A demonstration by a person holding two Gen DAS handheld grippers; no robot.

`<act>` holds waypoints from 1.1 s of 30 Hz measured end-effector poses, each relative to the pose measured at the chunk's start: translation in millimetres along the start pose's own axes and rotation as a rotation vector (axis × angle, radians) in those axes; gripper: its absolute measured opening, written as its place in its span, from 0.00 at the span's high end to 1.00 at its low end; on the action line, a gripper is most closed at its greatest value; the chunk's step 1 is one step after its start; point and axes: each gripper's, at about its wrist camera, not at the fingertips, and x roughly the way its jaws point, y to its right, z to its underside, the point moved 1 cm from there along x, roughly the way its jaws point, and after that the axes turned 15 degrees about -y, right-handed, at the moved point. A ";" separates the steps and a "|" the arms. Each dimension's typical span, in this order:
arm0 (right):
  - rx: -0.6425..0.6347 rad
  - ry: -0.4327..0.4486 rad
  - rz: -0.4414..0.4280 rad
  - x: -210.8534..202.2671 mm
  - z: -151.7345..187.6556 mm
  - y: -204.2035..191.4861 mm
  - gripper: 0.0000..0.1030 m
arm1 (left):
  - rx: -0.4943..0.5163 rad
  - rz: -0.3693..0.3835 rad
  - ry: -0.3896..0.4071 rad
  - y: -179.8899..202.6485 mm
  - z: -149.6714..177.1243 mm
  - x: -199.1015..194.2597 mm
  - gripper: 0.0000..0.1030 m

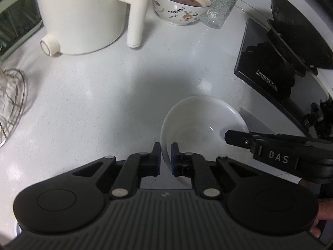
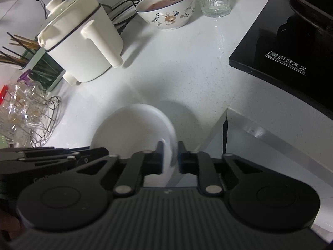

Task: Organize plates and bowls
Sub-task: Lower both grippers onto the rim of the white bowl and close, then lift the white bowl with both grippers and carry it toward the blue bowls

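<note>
A plain white bowl [image 1: 199, 123] is held above the white counter between both grippers. My left gripper [image 1: 165, 153] is shut on the bowl's near-left rim. My right gripper [image 2: 170, 152] is shut on the opposite rim of the same bowl [image 2: 133, 129]. The right gripper also shows in the left wrist view [image 1: 235, 137], reaching in from the right. The left gripper shows at the lower left of the right wrist view [image 2: 97, 152]. A floral bowl [image 1: 180, 4] with brown food stands at the back, also seen in the right wrist view [image 2: 166, 8].
A white electric pot [image 1: 81, 14] with a handle stands back left. A textured glass [image 1: 222, 0] is beside the floral bowl. A black induction cooktop [image 2: 287, 48] with a dark pan is at right. A wire rack [image 2: 43, 123] and chopstick holder [image 2: 27, 56] are at left.
</note>
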 end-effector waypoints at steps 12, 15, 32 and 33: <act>-0.048 0.003 -0.024 -21.9 10.9 -17.1 0.88 | -0.065 0.036 -0.006 -10.0 12.0 -35.7 0.89; -0.062 -0.005 -0.045 -30.2 15.1 -22.8 0.88 | -0.076 0.045 -0.003 -11.5 16.8 -47.8 0.89; -0.090 -0.056 -0.165 -66.2 26.2 -39.7 0.86 | -0.063 0.052 0.030 -13.3 45.9 -104.3 0.88; -0.093 -0.063 -0.174 -66.4 26.2 -39.9 0.86 | -0.064 0.055 0.032 -14.2 48.2 -106.8 0.88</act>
